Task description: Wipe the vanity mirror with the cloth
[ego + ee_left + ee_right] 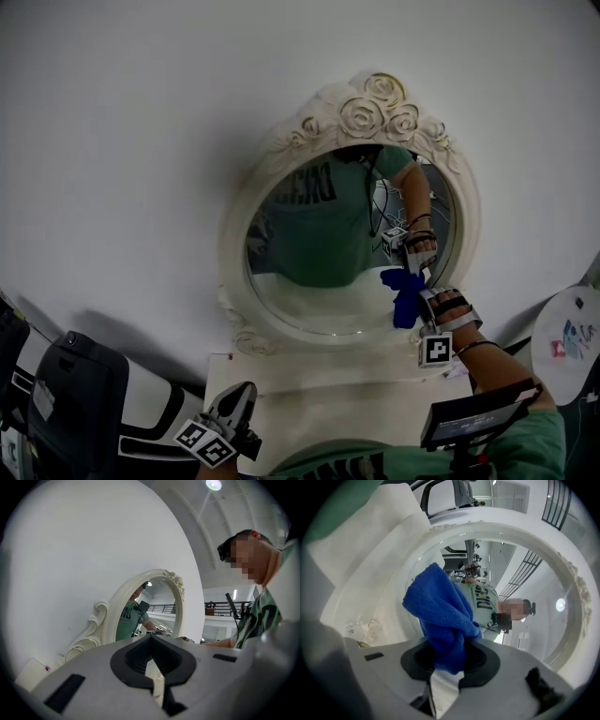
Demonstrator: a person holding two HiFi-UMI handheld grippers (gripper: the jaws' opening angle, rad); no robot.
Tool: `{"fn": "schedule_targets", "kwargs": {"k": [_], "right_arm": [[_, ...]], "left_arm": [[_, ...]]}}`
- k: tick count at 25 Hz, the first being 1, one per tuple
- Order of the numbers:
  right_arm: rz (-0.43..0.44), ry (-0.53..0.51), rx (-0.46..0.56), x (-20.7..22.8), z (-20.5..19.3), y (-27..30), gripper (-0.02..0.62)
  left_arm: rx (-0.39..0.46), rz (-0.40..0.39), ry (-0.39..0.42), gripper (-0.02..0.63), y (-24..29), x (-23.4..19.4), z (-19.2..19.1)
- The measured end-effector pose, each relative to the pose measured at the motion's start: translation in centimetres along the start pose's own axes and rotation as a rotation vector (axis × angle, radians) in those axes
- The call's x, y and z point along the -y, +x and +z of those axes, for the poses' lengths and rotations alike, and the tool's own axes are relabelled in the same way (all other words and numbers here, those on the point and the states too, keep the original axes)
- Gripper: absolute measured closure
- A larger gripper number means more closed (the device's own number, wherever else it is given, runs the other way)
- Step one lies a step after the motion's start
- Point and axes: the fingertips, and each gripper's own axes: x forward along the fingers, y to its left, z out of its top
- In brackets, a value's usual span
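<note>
An oval vanity mirror (319, 281) in a cream frame (375, 103) carved with roses stands against a white wall. My right gripper (419, 294) is shut on a bunched blue cloth (405, 295), which sits against the lower right of the glass. In the right gripper view the cloth (443, 616) bulges out of the right gripper (450, 660), close in front of the mirror glass (525, 583). My left gripper (238, 396) hangs low at the bottom left, apart from the mirror, jaws together and empty. From the left gripper (151, 660) the mirror (150, 606) shows off to the side.
A white vanity top (309, 375) lies below the mirror, with a small clear packet (363, 630) on it. A black case (80, 403) stands at lower left. A round white object (567, 333) is at the right edge. A black device (478, 412) hangs near my right arm.
</note>
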Motion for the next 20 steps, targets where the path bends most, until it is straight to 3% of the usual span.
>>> {"fn": "schedule_targets", "kwargs": {"k": [4,10,13,20], "right_arm": [[0.002,0.039,-0.059,-0.1,-2.3,-0.1,0.493],[0.056,0.063,-0.082,0.1,-1.4,-0.5,0.492],[0.013,0.038,0.061,1.8,3.8,-1.3,0.492],[-0.079,-0.033,0.43,4.0,23.0,-1.8,0.492]], "left_arm": [[0.001,-0.007,0.006,0.6,0.2,0.3,0.0],[0.013,0.021,-0.002,0.6,-1.1,-0.3,0.1],[0.022,0.039,-0.011,0.6,-1.8,-0.8,0.1],[0.046,0.054,-0.013,0.6,-3.2,-1.0,0.4]]}}
